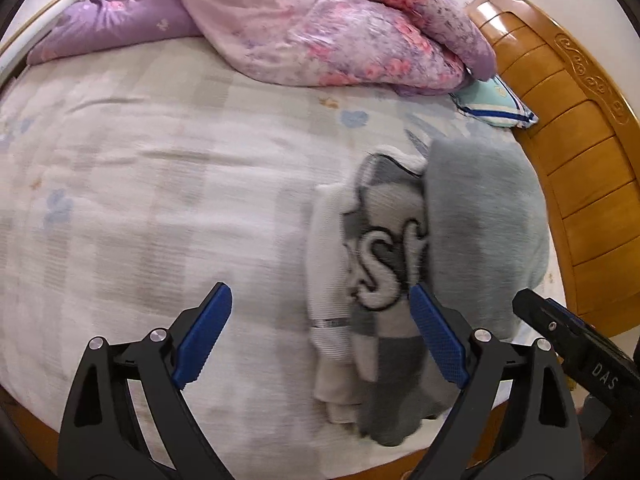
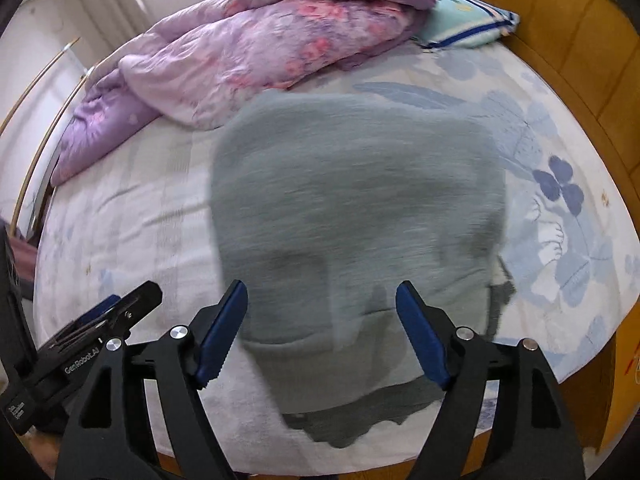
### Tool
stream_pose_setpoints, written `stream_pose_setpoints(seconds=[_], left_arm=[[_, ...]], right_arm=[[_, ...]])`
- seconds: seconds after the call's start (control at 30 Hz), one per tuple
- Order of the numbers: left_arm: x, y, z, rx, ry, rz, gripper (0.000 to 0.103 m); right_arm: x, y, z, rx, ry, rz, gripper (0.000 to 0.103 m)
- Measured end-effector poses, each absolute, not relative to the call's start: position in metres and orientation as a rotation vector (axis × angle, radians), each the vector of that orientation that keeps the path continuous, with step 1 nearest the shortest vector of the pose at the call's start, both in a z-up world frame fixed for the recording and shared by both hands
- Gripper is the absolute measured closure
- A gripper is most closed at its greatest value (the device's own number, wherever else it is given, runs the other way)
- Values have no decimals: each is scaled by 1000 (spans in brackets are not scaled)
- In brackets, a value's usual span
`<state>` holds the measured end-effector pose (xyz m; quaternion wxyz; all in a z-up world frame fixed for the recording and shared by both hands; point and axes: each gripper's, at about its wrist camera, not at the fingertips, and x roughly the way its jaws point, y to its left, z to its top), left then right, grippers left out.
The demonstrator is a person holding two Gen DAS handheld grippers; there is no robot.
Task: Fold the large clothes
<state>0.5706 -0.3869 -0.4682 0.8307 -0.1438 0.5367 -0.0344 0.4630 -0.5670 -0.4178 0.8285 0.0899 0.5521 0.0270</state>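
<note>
A grey sweater (image 2: 356, 216) lies folded on the bed, near its front edge; it also shows in the left wrist view (image 1: 484, 220). Left of it lies a folded grey-and-white checked garment (image 1: 376, 264) with large letters. My left gripper (image 1: 320, 332) is open and empty, above the bed just left of the checked garment. My right gripper (image 2: 322, 332) is open and empty, over the near hem of the grey sweater. The right gripper's body shows in the left wrist view (image 1: 576, 344), and the left one in the right wrist view (image 2: 100, 324).
A crumpled purple and pink floral quilt (image 1: 304, 24) lies at the far side of the bed. A light blue pillow (image 1: 496, 104) sits by the wooden headboard (image 1: 576, 152). The pale patterned bed sheet (image 1: 140, 184) spreads to the left.
</note>
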Motion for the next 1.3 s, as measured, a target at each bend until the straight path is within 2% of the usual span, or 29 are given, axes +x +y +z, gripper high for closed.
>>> stream_pose_setpoints(seconds=[0.3,0.33,0.37,0.63,0.77,1.3], left_arm=[[545,-317,-444,-275,1109,-110,12],[542,-311,-441,-267,1102,-117,12],[535,-298,-435,-256,1087,-117,12],[486,-197,-394,-205,1031,-139,12],[458,-152,-360,-192,971,-164,12],[361,-93,-233,-179,779,-143,12]], right_arm=[[446,-479,-394,83,1145,35,27],[443,-469,-392,74,1141,30,18],[438,-454,-388,59,1133,20,14],[392,-347,-345,15,1045,-47,13],[367,-308,-318,-9,1000,-80,9],[280,-244,-206,-43,824,-79,8]])
